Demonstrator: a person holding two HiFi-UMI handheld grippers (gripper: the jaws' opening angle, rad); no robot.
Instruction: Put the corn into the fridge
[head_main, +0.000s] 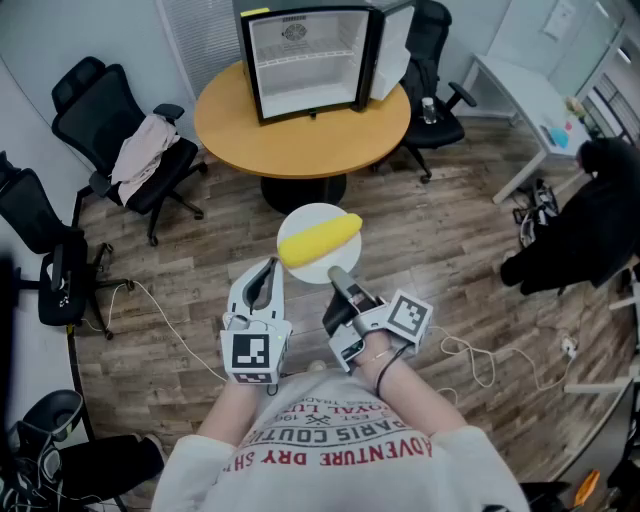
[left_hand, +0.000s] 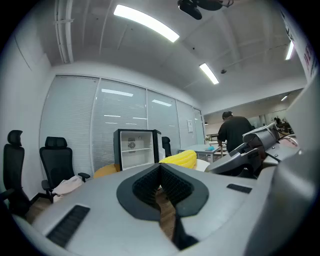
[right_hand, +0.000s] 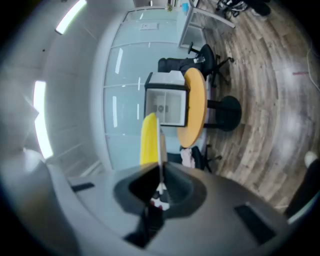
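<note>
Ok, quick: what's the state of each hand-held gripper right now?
Left hand-held gripper: shut, nothing between its jaws.
Right hand-held gripper: shut on the rim of the white plate carrying the corn.

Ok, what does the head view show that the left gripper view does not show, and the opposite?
Only the head view: cables on the floor, the holder's printed shirt, and the marker cubes on both grippers. Only the left gripper view: the ceiling lights. Both: the corn on its plate, the right gripper with jaws closed on that plate, the open fridge on the round table, and a person in black.
</note>
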